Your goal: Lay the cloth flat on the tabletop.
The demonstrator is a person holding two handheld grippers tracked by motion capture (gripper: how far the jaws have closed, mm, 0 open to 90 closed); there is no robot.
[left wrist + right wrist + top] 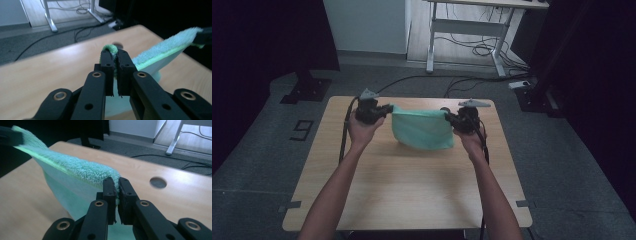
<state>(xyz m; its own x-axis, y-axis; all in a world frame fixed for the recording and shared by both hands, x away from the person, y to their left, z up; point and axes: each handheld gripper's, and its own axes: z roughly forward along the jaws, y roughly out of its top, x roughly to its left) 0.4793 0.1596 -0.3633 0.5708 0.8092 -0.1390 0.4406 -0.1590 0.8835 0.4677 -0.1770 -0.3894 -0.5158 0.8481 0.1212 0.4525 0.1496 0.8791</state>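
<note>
Light wooden table (407, 195) fills the middle of the high view, grey carpet floor (267, 145) around it, white-legged desk (467, 30) with loose cables behind. Round hole (158, 182) in the tabletop shows in the right gripper view. Mint-green fluffy towel (423, 130) hangs above the far half of the table, stretched by its top edge between the two grippers, lower part drooping toward the wood; can't tell if the bottom hem touches the table. Left gripper (384, 108) is clamped tight on the towel's left top corner, pile bulging out over the tips in the left gripper view (114, 58). Right gripper (448, 116) is clamped tight on the right top corner, cloth pinched between the pads in the right gripper view (116, 186). Both hands level, well apart, towel edge taut between.
</note>
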